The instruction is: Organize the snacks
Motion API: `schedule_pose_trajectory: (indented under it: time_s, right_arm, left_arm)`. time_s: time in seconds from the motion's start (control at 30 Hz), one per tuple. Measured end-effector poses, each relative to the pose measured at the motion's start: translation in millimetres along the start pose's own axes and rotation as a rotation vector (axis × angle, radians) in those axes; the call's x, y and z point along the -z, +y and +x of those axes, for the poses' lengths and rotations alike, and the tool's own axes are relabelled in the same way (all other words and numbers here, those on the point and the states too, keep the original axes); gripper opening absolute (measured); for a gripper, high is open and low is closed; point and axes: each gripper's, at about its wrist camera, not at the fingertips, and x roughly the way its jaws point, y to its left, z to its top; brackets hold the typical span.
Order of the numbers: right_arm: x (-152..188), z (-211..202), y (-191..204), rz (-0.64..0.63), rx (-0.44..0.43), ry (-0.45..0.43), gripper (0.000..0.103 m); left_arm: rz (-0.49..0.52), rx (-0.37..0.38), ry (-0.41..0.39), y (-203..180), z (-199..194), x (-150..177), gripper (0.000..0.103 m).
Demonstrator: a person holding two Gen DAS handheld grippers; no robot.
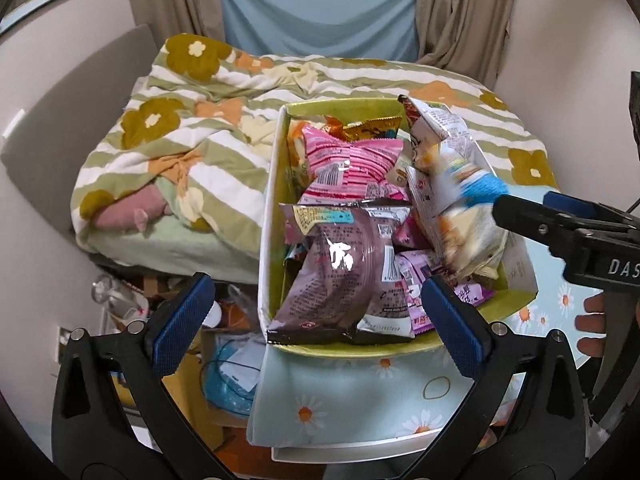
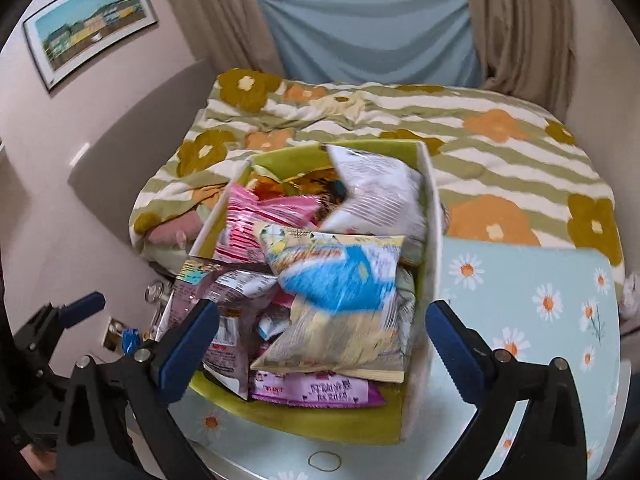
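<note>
A white box with a green lining (image 1: 272,216) (image 2: 344,420) stands on the daisy-print table and holds several snack bags. A mauve bag (image 1: 340,276) lies at its near end, a pink striped bag (image 1: 352,168) behind it. A yellow and blue chip bag (image 2: 340,304) (image 1: 460,200), blurred, lies on top at the right side. My left gripper (image 1: 316,320) is open and empty at the box's near edge. My right gripper (image 2: 320,340) is open, its fingers either side of the chip bag, not touching it; it also shows in the left wrist view (image 1: 520,212).
The table (image 2: 540,320) has a light blue daisy cloth. A bed with a striped flower blanket (image 1: 180,128) lies behind the box. Clutter sits on the floor (image 1: 224,380) left of the table. A rubber band (image 2: 324,460) lies on the table's front.
</note>
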Motion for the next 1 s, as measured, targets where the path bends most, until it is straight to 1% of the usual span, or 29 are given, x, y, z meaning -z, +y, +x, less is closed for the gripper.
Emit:
schedule_pose_trajectory:
  time_s: [0.17, 0.27, 0.33, 0.43, 0.57, 0.63, 0.8, 0.97, 1.0]
  right_arm:
    - [6.5, -13.0, -8.6, 0.009, 0.008, -0.011, 0.103]
    - [6.9, -27.9, -11.1, 0.002, -0.006, -0.032, 0.103]
    - [7.6, -37.6, -10.5, -0.008, -0.013, -0.043, 0.103]
    - [9.1, -61.3, -14.1, -0.019, -0.02, -0.072, 0.103]
    - [15.0, -105.9, -24.4, -0.02, -0.007, -0.129, 0.103]
    - [19.3, -125.6, -29.4, -0.02, 0.024, -0.159, 0.103]
    - [37.0, -177.0, -47.7, -0.009, 0.145, -0.232, 0.103]
    - [58.4, -211.5, -63.3, -0.008, 0.285, -0.28, 0.103]
    - [60.8, -215.0, -65.8, -0.006, 0.297, -0.288, 0.103]
  left_arm:
    - [-0.004, -0.009, -0.019, -5.9, -10.6, 3.4, 0.103]
    - [-0.01, -0.027, -0.038, -13.9, -23.3, 3.3, 0.103]
    - [-0.018, -0.022, -0.055, -20.5, -33.7, 2.9, 0.103]
    - [-0.014, -0.027, -0.09, -34.4, -52.2, -0.5, 0.103]
    - [-0.002, -0.03, -0.156, -56.1, -83.5, -1.9, 0.103]
    - [-0.009, -0.018, -0.209, -67.1, -104.4, -1.0, 0.103]
    - [-0.013, -0.014, -0.307, -86.7, -142.3, 3.0, 0.103]
    - [0.029, -0.007, -0.356, -106.2, -163.3, 11.4, 0.103]
    - [0.038, -0.008, -0.363, -110.9, -165.6, 13.1, 0.103]
